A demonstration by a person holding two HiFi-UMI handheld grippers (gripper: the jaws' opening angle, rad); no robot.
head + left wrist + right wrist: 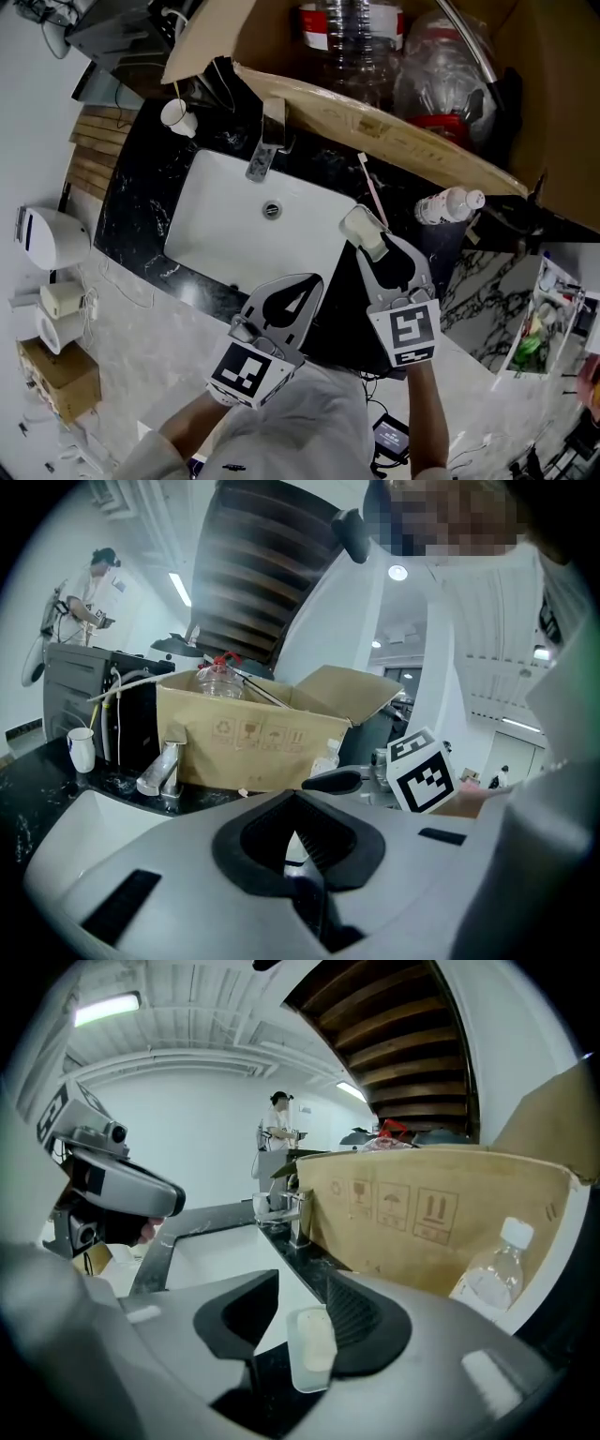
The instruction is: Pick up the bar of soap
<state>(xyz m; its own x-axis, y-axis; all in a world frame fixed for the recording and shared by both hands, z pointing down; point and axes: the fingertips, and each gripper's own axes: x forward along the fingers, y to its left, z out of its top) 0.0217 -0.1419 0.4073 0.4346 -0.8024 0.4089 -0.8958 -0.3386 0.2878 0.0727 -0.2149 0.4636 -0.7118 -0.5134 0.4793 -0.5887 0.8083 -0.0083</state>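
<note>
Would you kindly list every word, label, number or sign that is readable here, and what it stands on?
Brown cardboard box: no words, only printed handling signs: recycling arrows, a glass, an umbrella, two upward arrows.
Two marker cubes: black-and-white square patterns, no letters.
Red-and-white label on the clear plastic bottle: too blurred to read.

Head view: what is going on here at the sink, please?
A person holds a gripper in each hand over a black counter with a white sink. The right gripper has its jaws apart around the bar of soap, near the sink's corner. The soap lies against one jaw and the other stands clear, so it is not gripped yet. The left gripper is shut and empty beside it.
</note>
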